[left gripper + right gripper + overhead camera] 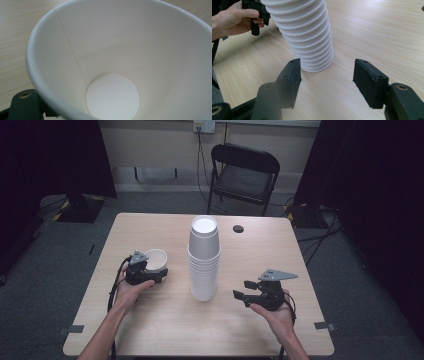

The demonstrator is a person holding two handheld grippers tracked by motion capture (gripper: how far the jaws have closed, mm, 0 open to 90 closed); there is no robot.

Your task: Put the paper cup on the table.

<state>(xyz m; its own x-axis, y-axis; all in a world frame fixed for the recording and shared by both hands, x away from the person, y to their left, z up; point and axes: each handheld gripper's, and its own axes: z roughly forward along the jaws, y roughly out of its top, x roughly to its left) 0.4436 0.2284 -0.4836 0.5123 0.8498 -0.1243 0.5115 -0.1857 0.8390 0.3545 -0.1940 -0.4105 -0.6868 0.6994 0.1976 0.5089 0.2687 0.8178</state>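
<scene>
Cups were the work in hand — one loose cup (156,258) sat mouth-up in the left gripper (146,272), its rim clamped between the jaws, and a tall upside-down stack of cups (204,257) stood between the two grippers. From the left gripper view the held cup (117,62) showed its bare white inside, one black finger (23,105) pressed against the outer wall near the rim.

All of it sat on a pale wooden table (150,320) over grey carpet, dark curtains at both sides, a black folding chair (243,176) beyond the far edge. A small dark hole (238,228) marked the tabletop behind the stack.

The right gripper (241,291) hovered low just beside the stack — jaws spread wide with nothing between them, pointed at the stack's base (317,66). Both forearms came in from the near edge, each hand wrapped around its gripper's handle; the left hand (230,21) was seen past the stack.
</scene>
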